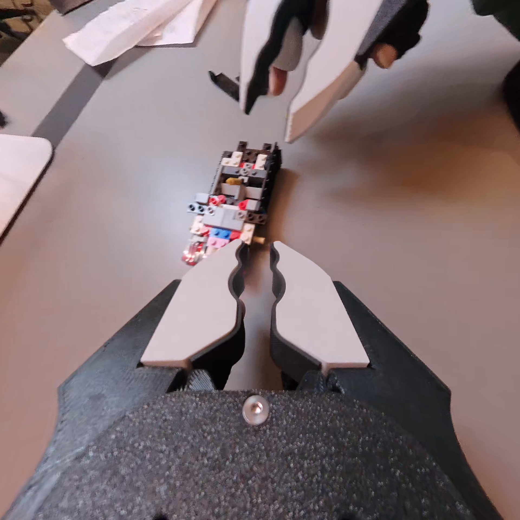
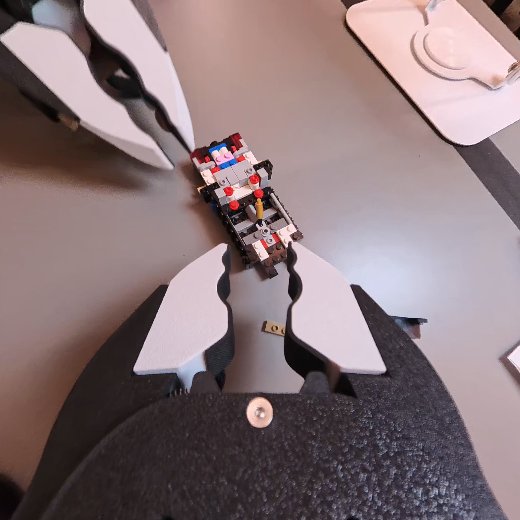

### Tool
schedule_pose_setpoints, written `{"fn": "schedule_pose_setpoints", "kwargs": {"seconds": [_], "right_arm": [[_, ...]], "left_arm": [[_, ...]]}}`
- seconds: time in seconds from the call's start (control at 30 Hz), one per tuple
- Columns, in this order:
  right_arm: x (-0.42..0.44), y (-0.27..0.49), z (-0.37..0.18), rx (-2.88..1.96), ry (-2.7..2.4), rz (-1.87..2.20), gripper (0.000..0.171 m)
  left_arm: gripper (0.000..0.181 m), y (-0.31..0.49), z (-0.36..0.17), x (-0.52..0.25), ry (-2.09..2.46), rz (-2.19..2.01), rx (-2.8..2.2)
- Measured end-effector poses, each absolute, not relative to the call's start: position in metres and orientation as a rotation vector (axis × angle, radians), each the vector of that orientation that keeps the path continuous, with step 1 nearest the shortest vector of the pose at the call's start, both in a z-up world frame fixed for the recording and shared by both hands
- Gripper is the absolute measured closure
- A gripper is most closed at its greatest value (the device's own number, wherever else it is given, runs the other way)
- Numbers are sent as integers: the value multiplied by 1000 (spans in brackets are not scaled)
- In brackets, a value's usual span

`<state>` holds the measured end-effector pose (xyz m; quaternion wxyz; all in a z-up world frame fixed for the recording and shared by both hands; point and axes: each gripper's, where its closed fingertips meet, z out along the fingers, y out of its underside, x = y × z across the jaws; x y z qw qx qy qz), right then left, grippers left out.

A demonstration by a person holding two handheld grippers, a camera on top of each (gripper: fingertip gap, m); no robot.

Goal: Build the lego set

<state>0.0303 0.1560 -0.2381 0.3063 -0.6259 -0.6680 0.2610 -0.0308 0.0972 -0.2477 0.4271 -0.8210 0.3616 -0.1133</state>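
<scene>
- Right wrist view: a brick-built model (image 2: 244, 208) lies flat on the grey table (image 2: 365, 225), between both tools.
- Right gripper (image 2: 257, 247) is spread, its tips flanking the model's dark end.
- Left gripper (image 1: 256, 246) is parted, empty, just beside the model's red-and-pink end.
- A tan plate (image 2: 274, 327) lies loose nearby.

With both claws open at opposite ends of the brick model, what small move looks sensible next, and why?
Probably ease the right claw forward, then close: its open fingers already flank the brick model's dark end, while the left claw sits open at the other end, slightly off to one side.
</scene>
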Motion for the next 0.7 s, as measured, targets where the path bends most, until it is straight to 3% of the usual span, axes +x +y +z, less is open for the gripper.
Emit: {"fn": "schedule_pose_setpoints", "kwargs": {"seconds": [0.23, 0.53, 0.7], "right_arm": [[25, 147, -248, -1580, -1873, 594, 133], [2, 133, -271, -1437, -2115, 331, 149], [-1, 132, -271, -1362, -2128, 267, 158]], "left_arm": [[155, 106, -239, -47, 871, -216, -2023], [104, 129, -266, -48, 1013, -197, -2093], [122, 130, -272, -37, 1056, -164, -2051]]}}
